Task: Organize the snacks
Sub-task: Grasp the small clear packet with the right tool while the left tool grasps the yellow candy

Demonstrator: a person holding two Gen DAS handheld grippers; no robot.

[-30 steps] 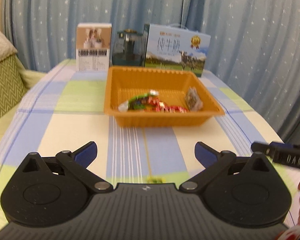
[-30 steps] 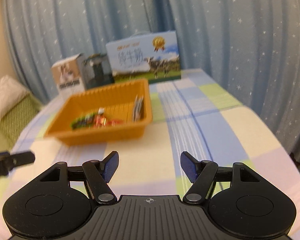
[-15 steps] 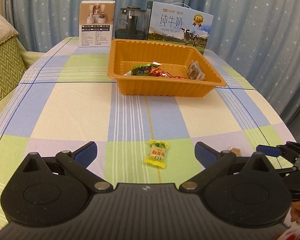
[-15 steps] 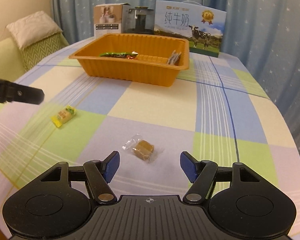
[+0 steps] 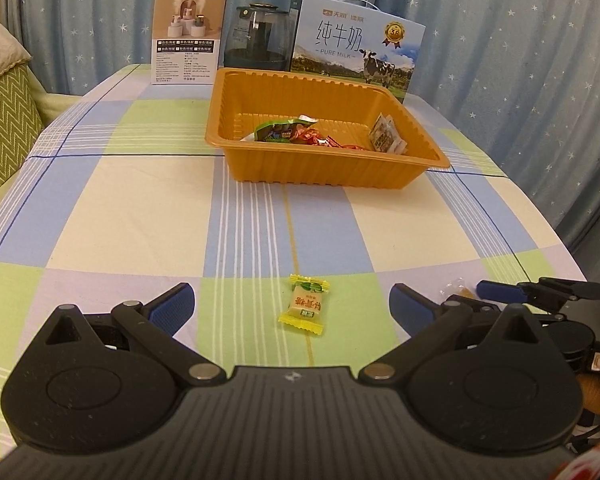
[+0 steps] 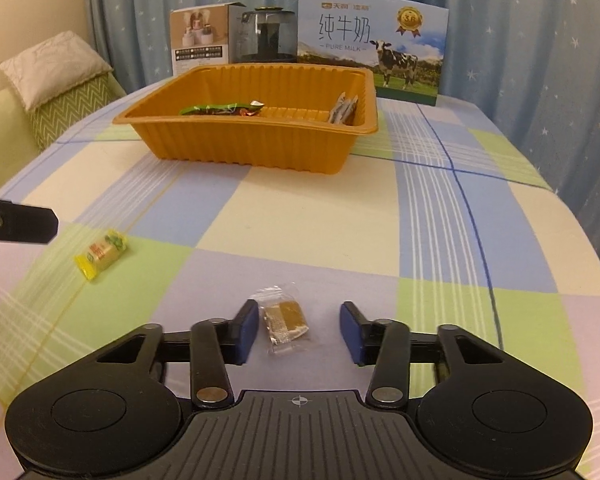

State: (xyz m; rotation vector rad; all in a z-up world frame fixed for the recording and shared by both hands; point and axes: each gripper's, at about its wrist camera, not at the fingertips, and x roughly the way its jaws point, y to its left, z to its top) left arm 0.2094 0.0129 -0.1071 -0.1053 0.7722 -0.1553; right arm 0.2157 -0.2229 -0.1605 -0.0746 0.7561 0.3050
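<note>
An orange tray (image 5: pixel 324 168) (image 6: pixel 256 148) stands at the table's middle back with several wrapped snacks in it. A yellow wrapped candy (image 5: pixel 303 305) (image 6: pixel 102 255) lies on the cloth between the tips of my open left gripper (image 5: pixel 292 306). A brown candy in a clear wrapper (image 6: pixel 285 320) (image 5: pixel 454 288) lies between the blue pads of my open right gripper (image 6: pixel 299 326), closer to the left pad (image 6: pixel 247 330). The right gripper also shows at the right edge of the left wrist view (image 5: pixel 540 292).
A white product box (image 5: pixel 188 38), a dark glass jar (image 5: pixel 260 40) and a pure milk carton (image 5: pixel 356 46) stand behind the tray. A sofa with a green cushion (image 5: pixel 0 120) is on the left. Blue star curtains hang behind. The table's edge runs on the right.
Both grippers have come down and forward toward the table. The brown candy now sits between the right gripper's pads, which have narrowed. The yellow candy is now between the left tips.
</note>
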